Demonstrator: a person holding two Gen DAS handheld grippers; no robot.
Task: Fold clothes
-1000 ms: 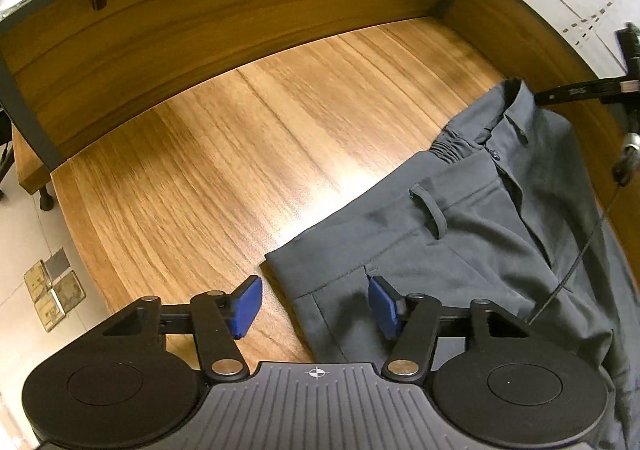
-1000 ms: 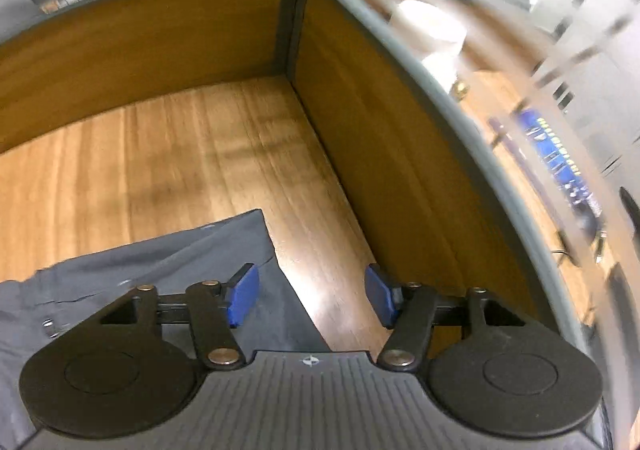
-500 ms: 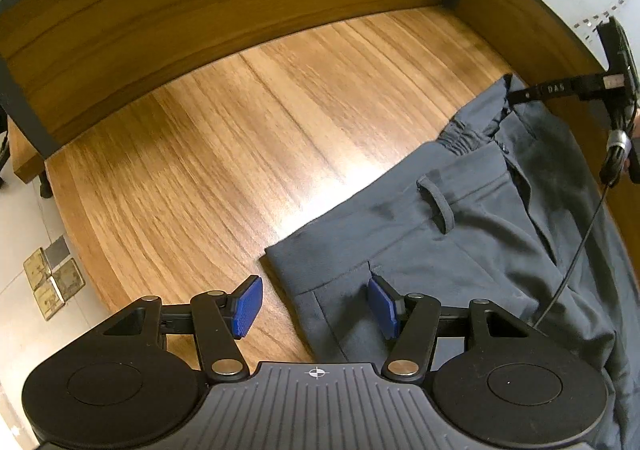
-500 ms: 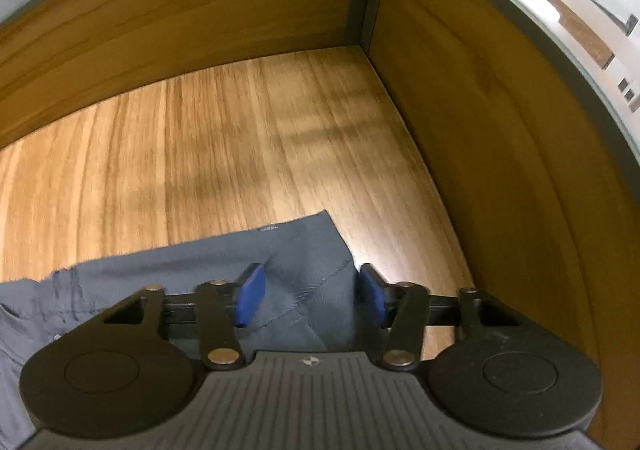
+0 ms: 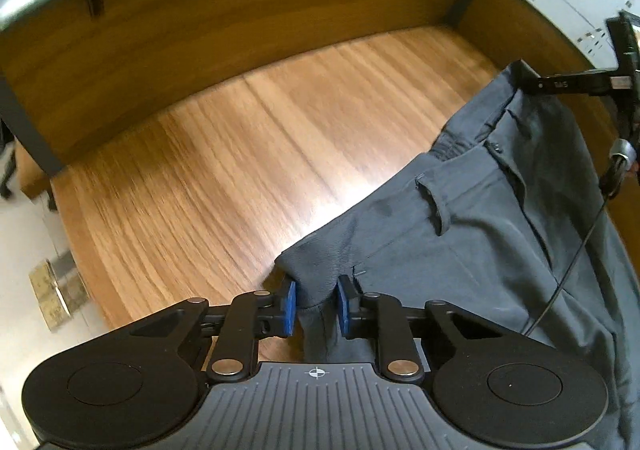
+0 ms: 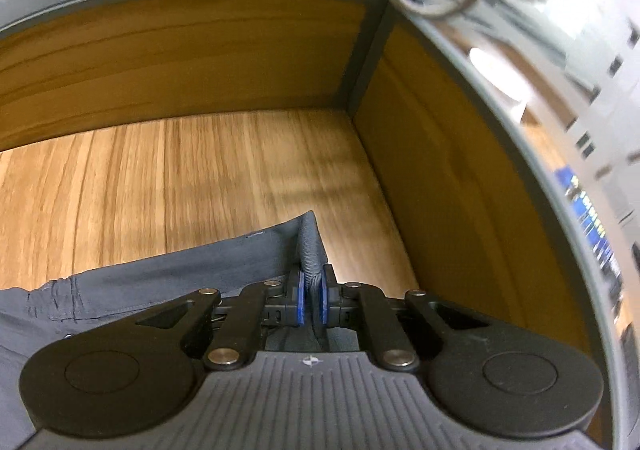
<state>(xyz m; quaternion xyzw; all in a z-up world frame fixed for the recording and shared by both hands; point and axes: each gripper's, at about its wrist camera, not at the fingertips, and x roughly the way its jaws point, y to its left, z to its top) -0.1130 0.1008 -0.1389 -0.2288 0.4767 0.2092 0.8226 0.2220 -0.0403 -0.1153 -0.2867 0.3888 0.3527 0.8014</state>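
Both claws were spread a second ago; now left claw (image 5: 316, 304) and right claw (image 6: 311, 299) are closing, pinching trousers (image 5: 472, 234) waistband corners, ready to lift.

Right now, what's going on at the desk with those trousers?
A person is working two handheld grippers on grey trousers spread across a wooden desk. The left gripper is closing on the waistband's left corner, with the cloth bunched between its blue pads. The right gripper is closing on the opposite corner, pinching the fabric edge. Both ends of the waistband are gripped; no fold is made yet.
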